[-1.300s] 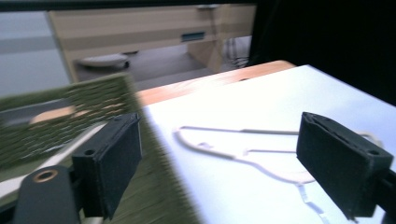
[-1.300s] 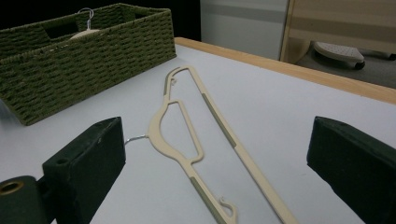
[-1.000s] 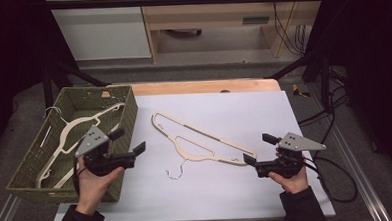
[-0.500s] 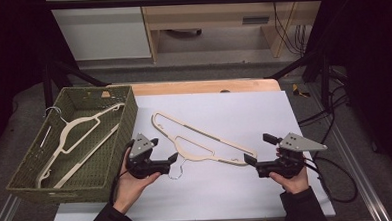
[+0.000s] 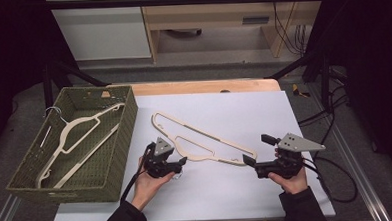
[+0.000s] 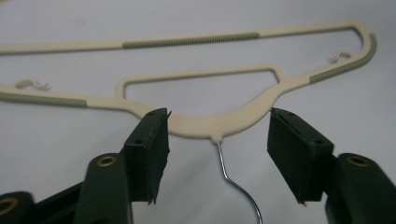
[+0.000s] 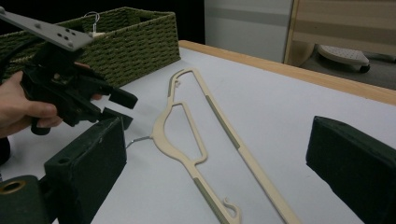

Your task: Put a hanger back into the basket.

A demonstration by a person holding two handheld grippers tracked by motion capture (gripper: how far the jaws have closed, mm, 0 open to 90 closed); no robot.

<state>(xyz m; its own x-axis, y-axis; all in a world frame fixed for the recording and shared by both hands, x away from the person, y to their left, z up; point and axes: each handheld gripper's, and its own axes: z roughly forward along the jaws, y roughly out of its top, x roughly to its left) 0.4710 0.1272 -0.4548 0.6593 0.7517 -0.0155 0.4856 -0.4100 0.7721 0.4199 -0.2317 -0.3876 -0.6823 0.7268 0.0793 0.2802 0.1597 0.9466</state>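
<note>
- Your table (image 5: 224,109) fills the middle of the high view; its near edge is cut off at the bottom of the frame by your sleeves.
- The woven basket (image 5: 110,144) sits at the left of the high view and holds a second hanger (image 5: 79,128); that hanger's wire hook at the far left rim is thin and hard to make out.
- The cream hanger (image 5: 205,140) lies flat on the table, centre frame, running from upper left to lower right.
- Your right gripper (image 5: 251,163), lower right, has its fingers wide apart with nothing between them; the hanger's end lies just beyond them.
- Your left gripper (image 6: 217,154) has just been closing its fingers, which are apart on either side of the hanger's neck, not pressing on it.
- The metal hook (image 6: 233,179) runs off the bottom of the left gripper view, so its curve is cut off.
</note>
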